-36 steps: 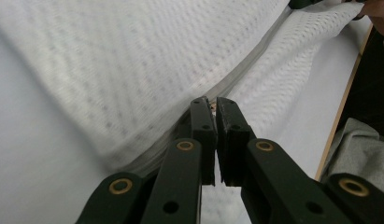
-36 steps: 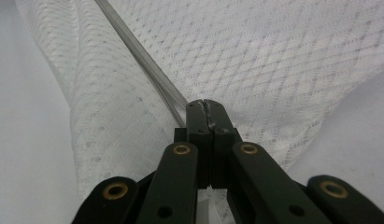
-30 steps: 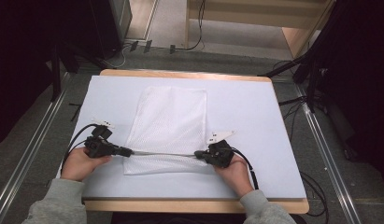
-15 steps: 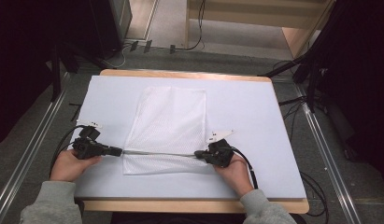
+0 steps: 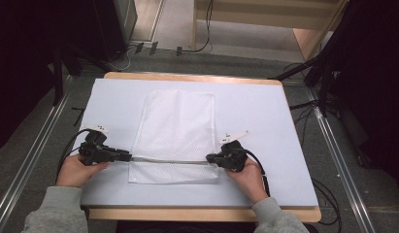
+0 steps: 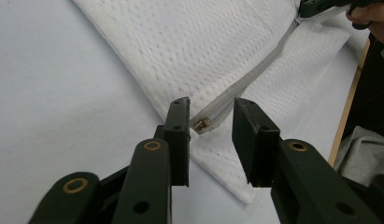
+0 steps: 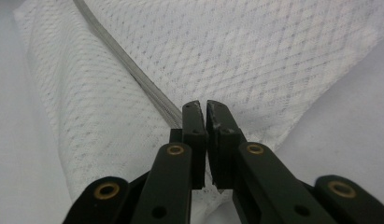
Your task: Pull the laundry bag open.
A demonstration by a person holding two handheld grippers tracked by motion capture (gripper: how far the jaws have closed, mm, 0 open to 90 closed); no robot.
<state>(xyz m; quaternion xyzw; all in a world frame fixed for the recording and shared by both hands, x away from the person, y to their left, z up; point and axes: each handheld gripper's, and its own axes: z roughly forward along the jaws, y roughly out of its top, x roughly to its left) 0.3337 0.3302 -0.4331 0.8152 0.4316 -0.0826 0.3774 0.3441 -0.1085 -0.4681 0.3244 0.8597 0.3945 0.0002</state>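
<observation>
The person's left hand (image 5: 76, 170) and right hand (image 5: 246, 177), both in grey knit sleeves, enter at the near table edge, each holding a black two-jaw gripper. The left gripper (image 5: 125, 156) lies at the left end of the zipper, with its flat black jaws parted; in the left gripper view the small brass zipper pull (image 6: 202, 124) sits in the gap between them, touching neither. The right gripper (image 5: 209, 158) is at the zipper's right end, its jaws pressed together on the edge of the white mesh laundry bag (image 5: 179, 131), where the zipper ends. The bag is a flat rectangle of fine, diamond-pattern netting, lying centred on the table with its short end toward the person. The grey zipper (image 5: 169, 161) runs straight across the bag's near end, between the two grippers, and appears closed along its length. The bag rests on a smooth, pale-blue table cover (image 5: 265, 121), which is bordered by a light wooden table rim (image 5: 197, 77). A black cable (image 5: 70, 145) trails from the left gripper. Beyond the table, grey floor (image 5: 236, 53) carries loose black cables, with metal rails (image 5: 338, 160) along both sides.
</observation>
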